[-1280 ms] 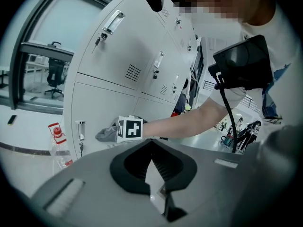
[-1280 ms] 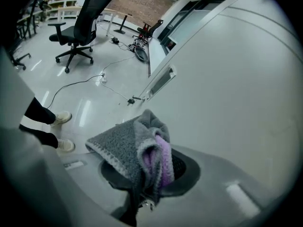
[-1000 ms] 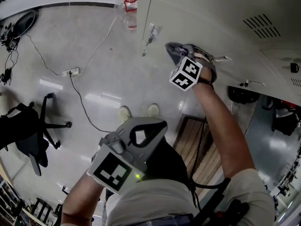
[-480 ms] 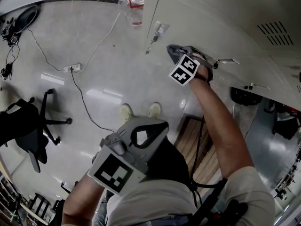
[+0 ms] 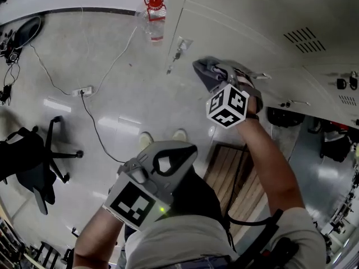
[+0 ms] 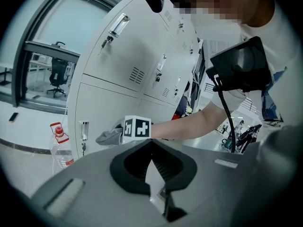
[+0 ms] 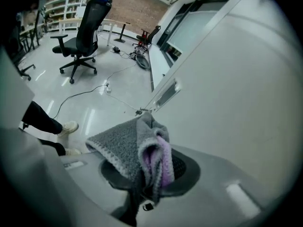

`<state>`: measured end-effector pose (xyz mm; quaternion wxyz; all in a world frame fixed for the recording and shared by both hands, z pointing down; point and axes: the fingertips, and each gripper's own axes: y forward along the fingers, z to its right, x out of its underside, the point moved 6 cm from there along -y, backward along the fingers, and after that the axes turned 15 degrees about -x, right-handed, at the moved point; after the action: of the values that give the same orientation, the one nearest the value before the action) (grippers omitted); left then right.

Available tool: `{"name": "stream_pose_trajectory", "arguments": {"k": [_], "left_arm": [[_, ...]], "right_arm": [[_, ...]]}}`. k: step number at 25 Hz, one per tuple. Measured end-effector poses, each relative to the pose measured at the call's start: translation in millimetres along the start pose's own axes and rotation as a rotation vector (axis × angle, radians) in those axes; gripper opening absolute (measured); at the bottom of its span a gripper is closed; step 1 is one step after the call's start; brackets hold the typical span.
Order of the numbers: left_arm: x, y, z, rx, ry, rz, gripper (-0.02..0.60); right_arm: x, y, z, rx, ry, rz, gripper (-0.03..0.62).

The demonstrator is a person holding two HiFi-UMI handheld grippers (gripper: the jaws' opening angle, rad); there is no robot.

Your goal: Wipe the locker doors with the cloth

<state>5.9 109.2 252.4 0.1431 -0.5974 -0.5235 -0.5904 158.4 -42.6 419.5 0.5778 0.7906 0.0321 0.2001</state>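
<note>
Nearest you, low at 6 o'clock in the head view, your left tool [image 5: 166,162] hangs at your waist. Its jaws are closed on each other with nothing between them.

Further out, at about 1 o'clock, your right tool [image 5: 224,77] reaches forward on a stretched arm. It is clenched on the cloth [image 5: 206,72], a grey bunch with a lilac fold that spills over the jaws. The cloth lies against the pale locker door [image 5: 241,32], just beside the door's small handle with its hanging key [image 5: 179,45].

At 3 o'clock one locker compartment [image 5: 289,116] stands open. Its inside is dark, and you cannot tell what it holds.

At 12 o'clock a clear bottle [image 5: 153,13] with a red cap stands on the floor [image 5: 112,55] at the foot of the lockers. How full it is does not show.

A power strip [image 5: 81,90] lies at 10 o'clock and an office chair [image 5: 33,161] at 9 o'clock.

Compared with half a second ago, your right tool has slid a little down the door toward you. Its marker cube [image 5: 227,106] has also turned to show other faces. Your left tool stays where it was.
</note>
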Motion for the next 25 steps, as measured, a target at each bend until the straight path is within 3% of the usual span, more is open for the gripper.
{"name": "stream_pose_trajectory", "arguments": {"k": [5,8,12,17,25], "left_arm": [[-10.3,-6.6,8.5,0.035,0.03,0.021,0.002],[-13.5,-9.7,15.1,0.059,0.045,0.024,0.003],[-15.1,-12.0,22.4,0.082,0.058,0.026,0.003],[-12.5,-13.0,27.7,0.095,0.061,0.022,0.002],[-2.2,-20.1,21.5,0.088,0.056,0.01,0.003]], "right_arm": [[-27.1,-93.0,15.8,0.072,0.005,0.073,0.087],[-40.7,-134.8,25.9,0.083,0.021,0.109,0.087],[-52.5,-174.4,42.6,0.161,-0.007,0.115,0.087],[-59.9,-171.8,60.1,0.229,-0.059,0.077,0.087],[-51.8,-115.2,54.9,0.191,-0.062,0.015,0.087]]}}
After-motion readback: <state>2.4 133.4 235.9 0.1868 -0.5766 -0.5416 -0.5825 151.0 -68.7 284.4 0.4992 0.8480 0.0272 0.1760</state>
